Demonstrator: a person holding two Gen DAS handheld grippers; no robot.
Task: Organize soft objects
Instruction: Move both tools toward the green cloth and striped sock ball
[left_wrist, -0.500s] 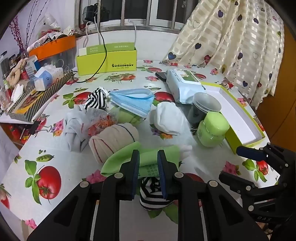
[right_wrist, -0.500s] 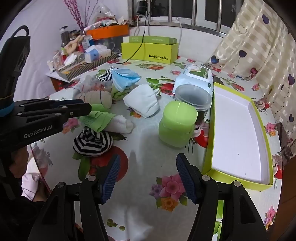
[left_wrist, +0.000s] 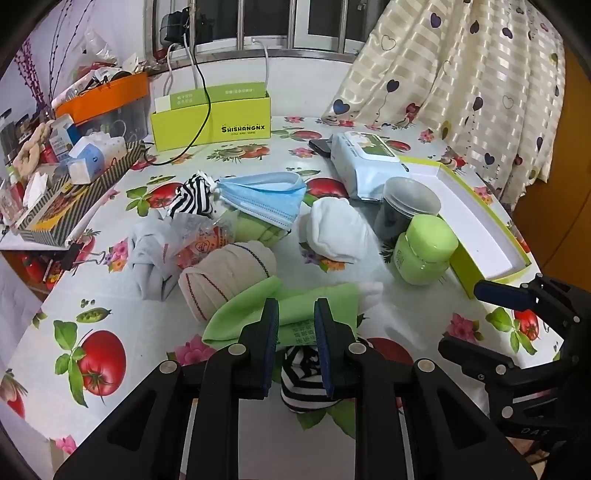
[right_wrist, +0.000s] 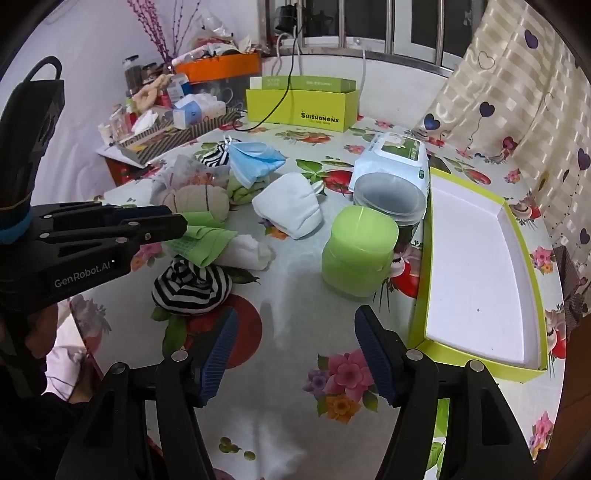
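Soft items lie on the fruit-print tablecloth: a green cloth (left_wrist: 295, 314), a striped sock ball (left_wrist: 303, 380) below it, a beige rolled sock (left_wrist: 229, 273), a white sock (left_wrist: 340, 232), a blue face mask (left_wrist: 262, 195), a grey cloth (left_wrist: 147, 254). My left gripper (left_wrist: 295, 317) has its fingers narrowly apart, hovering over the green cloth, gripping nothing. In the right wrist view the left gripper (right_wrist: 177, 221) sits above the green cloth (right_wrist: 203, 243) and the striped ball (right_wrist: 192, 284). My right gripper (right_wrist: 295, 332) is open and empty over bare tablecloth.
A green-rimmed white tray (right_wrist: 476, 269) lies at the right. A green jar (right_wrist: 358, 254), stacked plastic cups (right_wrist: 391, 199) and a wipes pack (right_wrist: 395, 155) stand beside it. A green box (left_wrist: 210, 118) and cluttered bins (left_wrist: 74, 173) line the back left.
My left gripper's fingers have opened slightly wider over the green cloth. The right gripper holds about the same place.
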